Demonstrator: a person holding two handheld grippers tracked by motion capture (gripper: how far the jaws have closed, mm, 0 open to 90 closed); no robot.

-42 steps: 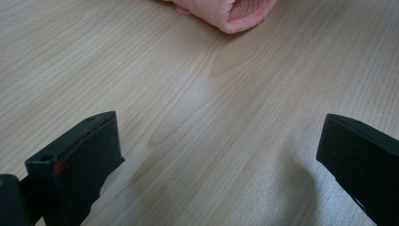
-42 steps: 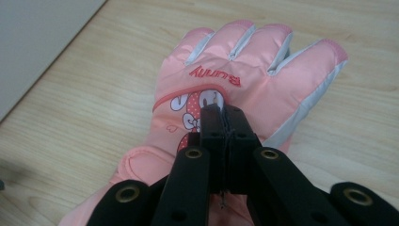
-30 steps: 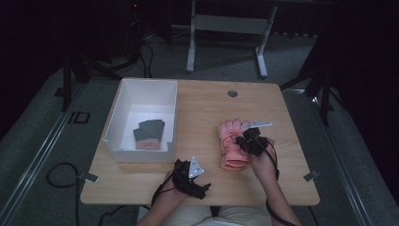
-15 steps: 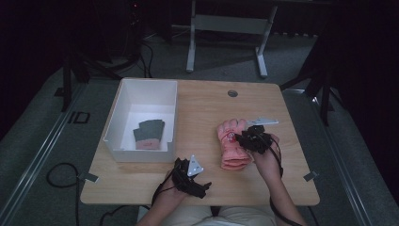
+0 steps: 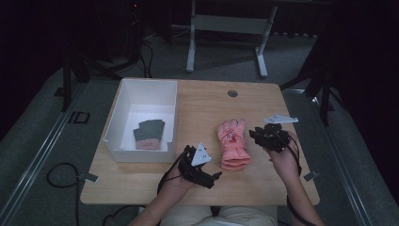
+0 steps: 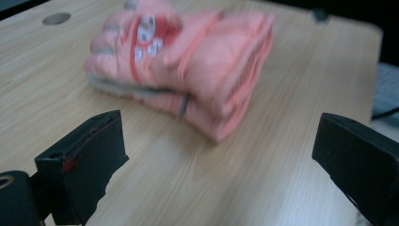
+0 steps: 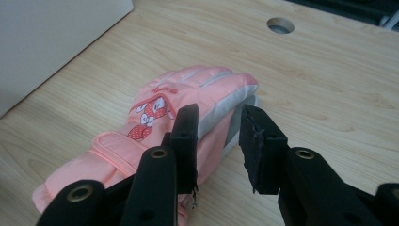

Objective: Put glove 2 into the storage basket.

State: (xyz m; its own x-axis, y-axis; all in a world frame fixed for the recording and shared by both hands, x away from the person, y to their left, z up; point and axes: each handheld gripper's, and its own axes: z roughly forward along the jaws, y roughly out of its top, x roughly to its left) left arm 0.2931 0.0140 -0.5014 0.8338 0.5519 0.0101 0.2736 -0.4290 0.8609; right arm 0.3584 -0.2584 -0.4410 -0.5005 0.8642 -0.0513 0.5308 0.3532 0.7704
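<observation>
A pair of pink ski gloves (image 5: 233, 143) lies stacked on the wooden table, fingers pointing away from me. My right gripper (image 5: 256, 135) hovers just right of the pair. In the right gripper view its jaws (image 7: 219, 127) stand a little apart above the gloves (image 7: 155, 122), with nothing between them. They have come open and have just been closing slightly. My left gripper (image 5: 206, 165) hangs near the gloves' cuff on the left. In the left gripper view its jaws (image 6: 216, 136) are spread wide, short of the gloves (image 6: 188, 61).
A white box (image 5: 140, 154) stands at the left of the table with a dark grey glove (image 5: 148, 133) inside. Its wall (image 7: 47, 37) shows in the right gripper view. A round cable hole (image 5: 232, 93) sits near the far edge.
My right gripper has lifted off the pink gloves, shifted right, and its jaws have parted. My left gripper has risen a little from the table.
</observation>
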